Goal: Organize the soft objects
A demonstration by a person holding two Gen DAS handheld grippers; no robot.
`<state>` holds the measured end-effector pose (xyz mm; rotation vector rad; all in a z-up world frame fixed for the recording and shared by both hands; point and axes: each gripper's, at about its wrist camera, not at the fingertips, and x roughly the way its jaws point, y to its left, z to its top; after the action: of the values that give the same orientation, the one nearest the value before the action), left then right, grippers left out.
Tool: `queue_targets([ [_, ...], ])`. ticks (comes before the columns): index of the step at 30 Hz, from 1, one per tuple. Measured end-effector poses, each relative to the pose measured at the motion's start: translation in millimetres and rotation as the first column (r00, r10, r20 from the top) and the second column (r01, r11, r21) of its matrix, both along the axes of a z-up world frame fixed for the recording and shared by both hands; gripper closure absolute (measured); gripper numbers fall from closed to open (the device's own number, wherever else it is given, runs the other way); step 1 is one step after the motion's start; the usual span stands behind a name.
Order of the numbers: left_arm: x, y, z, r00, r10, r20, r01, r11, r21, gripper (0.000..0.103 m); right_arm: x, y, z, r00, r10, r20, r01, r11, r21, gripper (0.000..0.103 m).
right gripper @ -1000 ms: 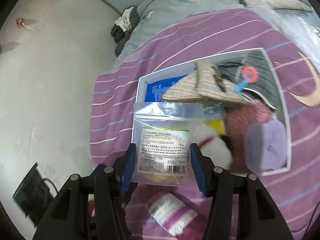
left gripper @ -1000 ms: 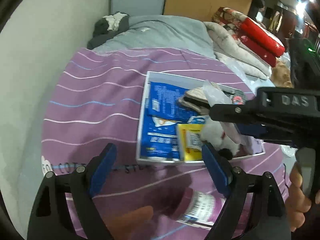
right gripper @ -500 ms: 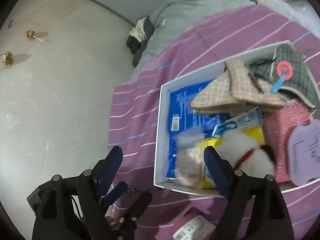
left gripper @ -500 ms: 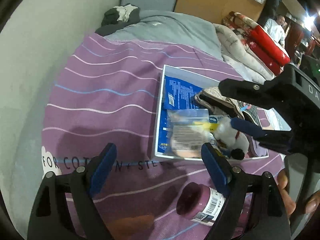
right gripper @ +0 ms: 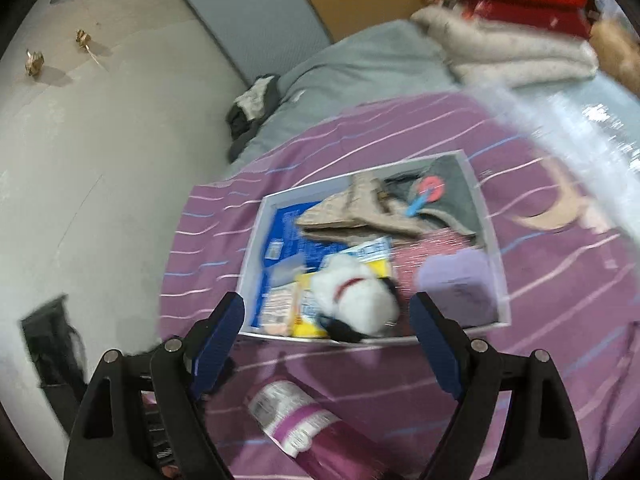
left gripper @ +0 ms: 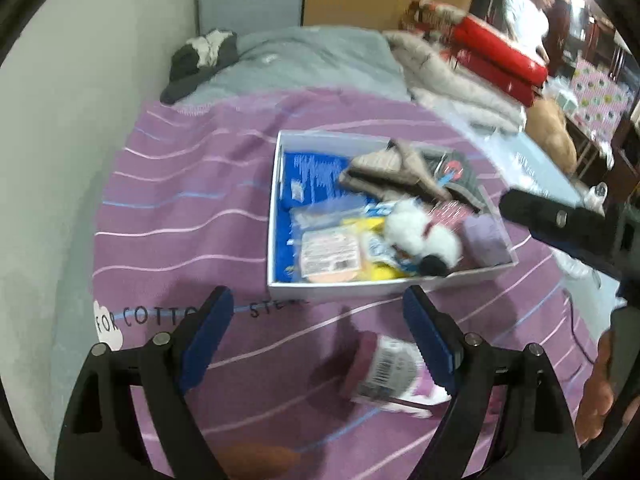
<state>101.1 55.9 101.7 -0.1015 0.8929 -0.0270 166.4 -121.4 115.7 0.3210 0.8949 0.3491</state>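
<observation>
A white box (left gripper: 276,184) (right gripper: 250,256) sits on a purple striped bedspread. It holds a blue packet (left gripper: 308,168), a clear bagged puff packet (left gripper: 330,254) (right gripper: 280,304), a yellow packet (left gripper: 376,264), a white plush toy (left gripper: 420,236) (right gripper: 354,294), folded plaid and grey cloths (left gripper: 392,168) (right gripper: 360,208) and a lilac pad (left gripper: 486,240) (right gripper: 456,284). A purple bottle (left gripper: 386,368) (right gripper: 296,428) lies on the bedspread in front of the box. My left gripper (left gripper: 316,344) is open and empty above the bottle. My right gripper (right gripper: 326,348) is open and empty, back from the box.
A grey wall (left gripper: 60,160) runs along the left. A grey blanket (left gripper: 304,60) and folded red and cream bedding (left gripper: 480,64) lie behind the box. The right gripper's body (left gripper: 568,228) shows at the right in the left wrist view. A dark device (right gripper: 52,344) lies at the left.
The right gripper opened and dropped the bagged puff packet into the box, then drew back. The left gripper shifted so the box sits farther ahead.
</observation>
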Motion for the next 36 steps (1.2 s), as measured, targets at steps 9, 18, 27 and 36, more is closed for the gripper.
queue_targets([
  [9,-58.4,-33.4,30.8,0.996,-0.014,0.093,0.008,0.998,0.059,0.017,-62.6,-22.1,30.7,0.992,0.003,0.13,0.004,0.999,-0.053,0.018],
  [18,-100.9,-48.6,-7.3,0.994,0.074,0.079,-0.082,0.992,0.098,0.017,-112.9,-28.0,-26.4,0.991,0.071,0.115,-0.068,0.997,-0.029,0.018],
  [27,-111.9,-51.5,-56.1,0.987,0.155,0.042,-0.159,0.979,0.127,0.017,-138.9,-1.7,-52.9,0.968,0.15,0.203,-0.104,0.97,-0.22,0.018],
  [36,-113.9,-56.6,-60.9,0.987,0.15,0.058,-0.158,0.974,0.165,0.017,-128.1,0.5,-72.5,0.981,0.15,0.125,-0.121,0.968,-0.219,0.018],
])
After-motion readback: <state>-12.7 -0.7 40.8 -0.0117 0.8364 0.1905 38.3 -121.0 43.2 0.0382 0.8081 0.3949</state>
